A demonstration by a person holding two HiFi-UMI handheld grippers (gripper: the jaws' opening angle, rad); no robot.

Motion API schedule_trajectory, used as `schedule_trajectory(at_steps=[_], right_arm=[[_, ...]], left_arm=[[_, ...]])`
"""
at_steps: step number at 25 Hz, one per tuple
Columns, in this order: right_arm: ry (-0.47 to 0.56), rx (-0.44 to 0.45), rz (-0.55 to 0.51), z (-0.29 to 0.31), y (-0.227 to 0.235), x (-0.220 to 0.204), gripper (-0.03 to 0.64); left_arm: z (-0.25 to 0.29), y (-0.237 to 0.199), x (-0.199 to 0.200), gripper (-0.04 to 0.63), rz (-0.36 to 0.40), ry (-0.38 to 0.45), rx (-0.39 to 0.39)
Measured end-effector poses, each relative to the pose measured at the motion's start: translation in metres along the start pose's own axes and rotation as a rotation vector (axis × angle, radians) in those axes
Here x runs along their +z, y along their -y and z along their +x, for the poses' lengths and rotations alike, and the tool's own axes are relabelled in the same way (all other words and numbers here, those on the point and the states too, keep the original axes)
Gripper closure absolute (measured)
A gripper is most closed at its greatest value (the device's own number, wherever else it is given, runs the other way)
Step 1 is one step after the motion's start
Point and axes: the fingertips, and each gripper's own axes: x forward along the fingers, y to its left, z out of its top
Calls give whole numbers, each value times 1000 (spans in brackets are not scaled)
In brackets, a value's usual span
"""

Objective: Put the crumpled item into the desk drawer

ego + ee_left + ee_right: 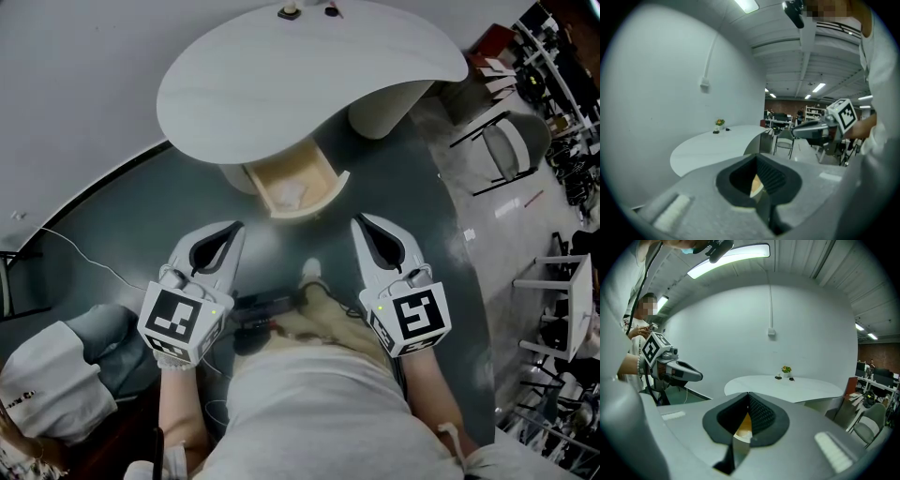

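- My left tool [236, 228] is shut tight and holds nothing. Its own view shows the tips meeting above a heart-shaped hollow lined with dark ribbed pads [777, 176].
- My right tool [359, 222] is also closed and empty. Its own view shows the same matte grey shell, with one ribbed black face inside the hollow.
- Each tool carries a white cube [180, 323] printed with black square markers.
- Each tool's view gives only a thin sliver of pale wood through its hollow.
- The head view alone shows the whole drawer [330, 180]. It is light wood with a curved front and stands pulled out from under the counter [309, 70].
- The crumpled item [289, 194], white and wrinkled, lies inside the drawer. It is ahead of both tools and apart from them.
- The counter has a smooth white top, rounded like a bean, on a rounded pale base.
- A small potted plant [786, 370] stands on the counter's far side near the curved white wall. It reads clearly from the tool views but is only a speck from the head view.
- Each tool view catches the other tool side-on, tapered and grey.
- The floor [131, 225] is dark green. A metal-framed chair [506, 148] stands to the right of the counter.
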Motion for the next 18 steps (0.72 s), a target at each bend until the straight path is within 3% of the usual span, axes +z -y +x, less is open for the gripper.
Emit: schedule_trajectory(at_steps=[18], right_arm=[[-10,-17,-16,-1,-8,3,612]], left_arm=[[0,1,-1,598,45,-10,-44]])
